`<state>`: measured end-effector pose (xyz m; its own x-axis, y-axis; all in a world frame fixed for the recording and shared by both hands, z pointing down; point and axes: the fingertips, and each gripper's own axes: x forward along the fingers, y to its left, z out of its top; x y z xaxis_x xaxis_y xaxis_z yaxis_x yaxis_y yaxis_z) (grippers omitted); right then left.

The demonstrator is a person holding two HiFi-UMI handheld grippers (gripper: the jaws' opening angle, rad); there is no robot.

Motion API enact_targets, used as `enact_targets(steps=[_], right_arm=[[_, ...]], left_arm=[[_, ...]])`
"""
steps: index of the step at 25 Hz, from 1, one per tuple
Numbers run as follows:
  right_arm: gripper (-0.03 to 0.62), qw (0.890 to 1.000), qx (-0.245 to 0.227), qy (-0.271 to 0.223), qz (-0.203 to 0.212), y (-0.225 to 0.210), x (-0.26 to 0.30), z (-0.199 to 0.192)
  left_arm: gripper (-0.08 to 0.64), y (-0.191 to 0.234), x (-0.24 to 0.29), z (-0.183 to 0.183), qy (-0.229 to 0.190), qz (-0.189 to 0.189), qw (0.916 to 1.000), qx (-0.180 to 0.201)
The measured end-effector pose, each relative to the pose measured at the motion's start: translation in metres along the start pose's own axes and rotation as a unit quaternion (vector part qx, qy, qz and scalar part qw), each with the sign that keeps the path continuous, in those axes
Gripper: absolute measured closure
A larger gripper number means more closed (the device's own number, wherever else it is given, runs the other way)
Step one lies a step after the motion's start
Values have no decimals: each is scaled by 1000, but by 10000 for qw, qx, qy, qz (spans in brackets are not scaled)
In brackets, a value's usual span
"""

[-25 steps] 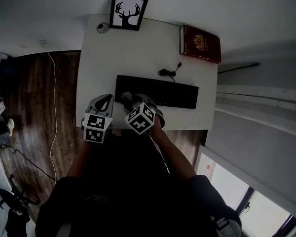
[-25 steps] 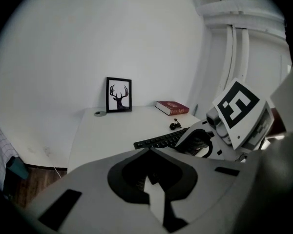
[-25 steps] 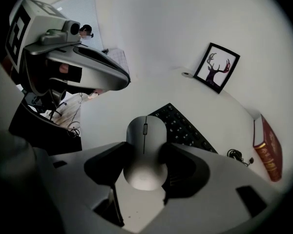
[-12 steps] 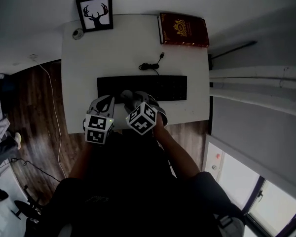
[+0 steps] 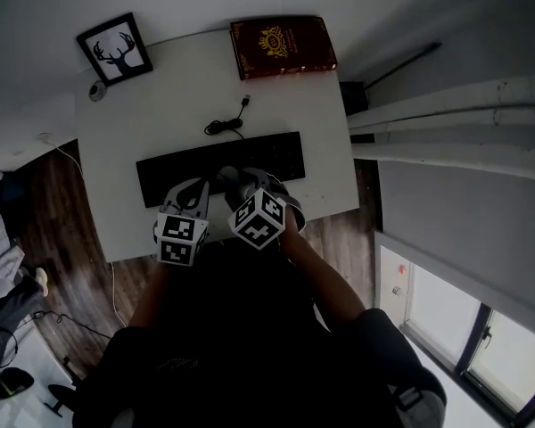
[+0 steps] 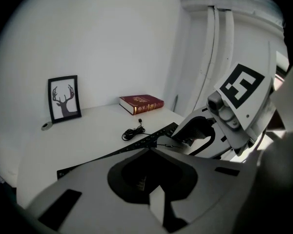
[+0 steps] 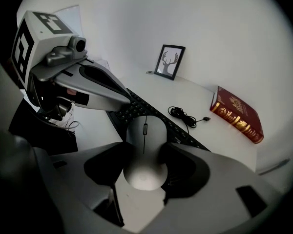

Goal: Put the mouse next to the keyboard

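The right hand-held gripper (image 7: 145, 149) has slid along the keyboard (image 5: 183, 161) from its left end to about its middle, and the left one has come with it. The right hand-held gripper's jaws stand wide, pressed on the 2 sides of the grey mouse (image 7: 145, 130), which hangs over the keyboard's near row of keys, close to the front edge of the white tabletop (image 5: 160, 105). I cannot tell whether the mouse touches the keys. The left hand-held gripper (image 6: 149, 152) sits just beside it, jaws closed together with nothing in them. Behind the keyboard lies a coiled black cable (image 5: 225, 125). A red book (image 5: 282, 46) lies at the back right corner, a framed deer picture (image 5: 115, 48) at the back left.
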<state>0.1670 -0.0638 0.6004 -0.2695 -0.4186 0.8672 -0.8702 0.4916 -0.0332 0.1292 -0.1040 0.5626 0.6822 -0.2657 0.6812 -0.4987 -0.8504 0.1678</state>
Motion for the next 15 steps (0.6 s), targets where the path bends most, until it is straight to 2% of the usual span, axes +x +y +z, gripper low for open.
enact_targets(steps=[15], right_arm=[[325,9962,706,-96,-493,-83,-43,-78]], left_arm=[[558,-82,69,34,90,-500,9977,458]])
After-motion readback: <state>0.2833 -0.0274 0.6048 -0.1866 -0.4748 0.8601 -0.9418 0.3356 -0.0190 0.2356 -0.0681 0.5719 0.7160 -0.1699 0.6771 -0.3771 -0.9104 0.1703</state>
